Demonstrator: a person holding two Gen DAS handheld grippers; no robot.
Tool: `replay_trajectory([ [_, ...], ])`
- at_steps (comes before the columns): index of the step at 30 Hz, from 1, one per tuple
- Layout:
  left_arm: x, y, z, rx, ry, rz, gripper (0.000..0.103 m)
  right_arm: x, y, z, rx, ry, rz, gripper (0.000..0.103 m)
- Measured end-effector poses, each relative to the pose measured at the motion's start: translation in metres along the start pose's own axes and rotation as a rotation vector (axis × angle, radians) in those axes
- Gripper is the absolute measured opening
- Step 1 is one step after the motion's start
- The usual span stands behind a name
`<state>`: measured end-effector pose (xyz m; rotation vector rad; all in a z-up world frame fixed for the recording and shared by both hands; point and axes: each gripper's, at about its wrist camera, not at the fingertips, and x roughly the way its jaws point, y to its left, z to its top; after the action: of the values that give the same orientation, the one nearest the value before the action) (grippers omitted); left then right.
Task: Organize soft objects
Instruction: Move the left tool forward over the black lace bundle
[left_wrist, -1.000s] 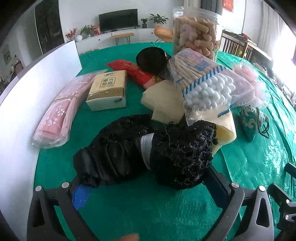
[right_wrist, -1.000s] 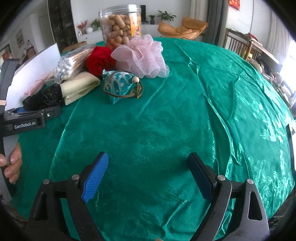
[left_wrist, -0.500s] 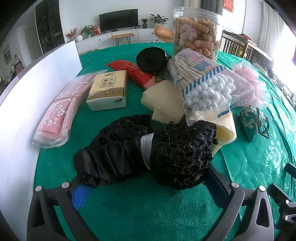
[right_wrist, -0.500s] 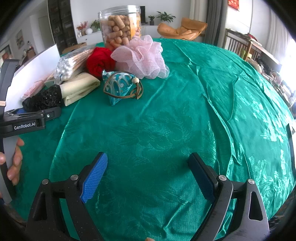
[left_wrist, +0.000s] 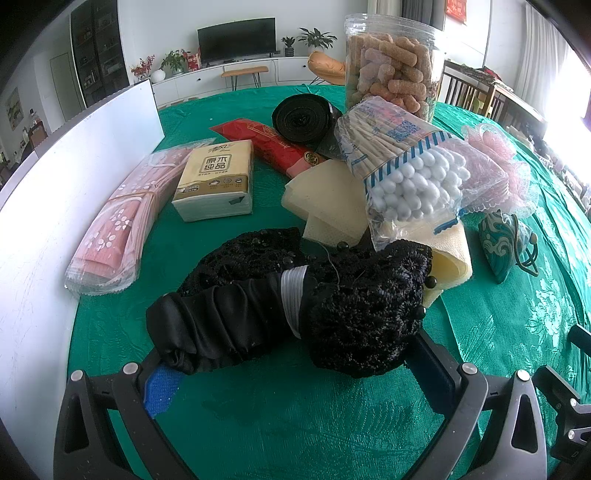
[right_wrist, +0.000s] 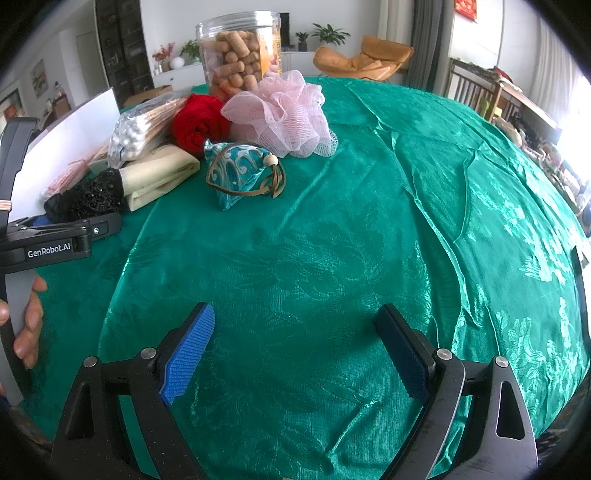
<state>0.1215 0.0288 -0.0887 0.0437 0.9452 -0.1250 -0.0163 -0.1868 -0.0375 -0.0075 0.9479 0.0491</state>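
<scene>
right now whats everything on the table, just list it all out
hair net: 1, black, nearest, between the left gripper's fingers
cotton swabs: 1 bag, white tips, on the cloths
cloths: folded stack, cream, centre
tissue pack: 1, beige, left of the cloths
pink packet: 1, pink, along the white board
white board: 1, left edge
red packet: 1, red, behind the tissues
bag roll: 1, black, far centre
snack jar: 1, clear, far
bath puff: 1, pink, by the jar
yarn: 1, red, beside the puff
pouch: 1, teal, front of the puff
tablecloth: green
left gripper: open around the hair net
right gripper: open, empty
hand: on the left gripper's handle
</scene>
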Motion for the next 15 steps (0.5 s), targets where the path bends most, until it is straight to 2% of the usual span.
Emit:
replay_trajectory([
  [15,0.0,0.0,-0.0002,0.0,-0.001,0.0,0.103,0.0005,-0.0008,0.0018,-0.001,0.013,-0.001,0.092],
])
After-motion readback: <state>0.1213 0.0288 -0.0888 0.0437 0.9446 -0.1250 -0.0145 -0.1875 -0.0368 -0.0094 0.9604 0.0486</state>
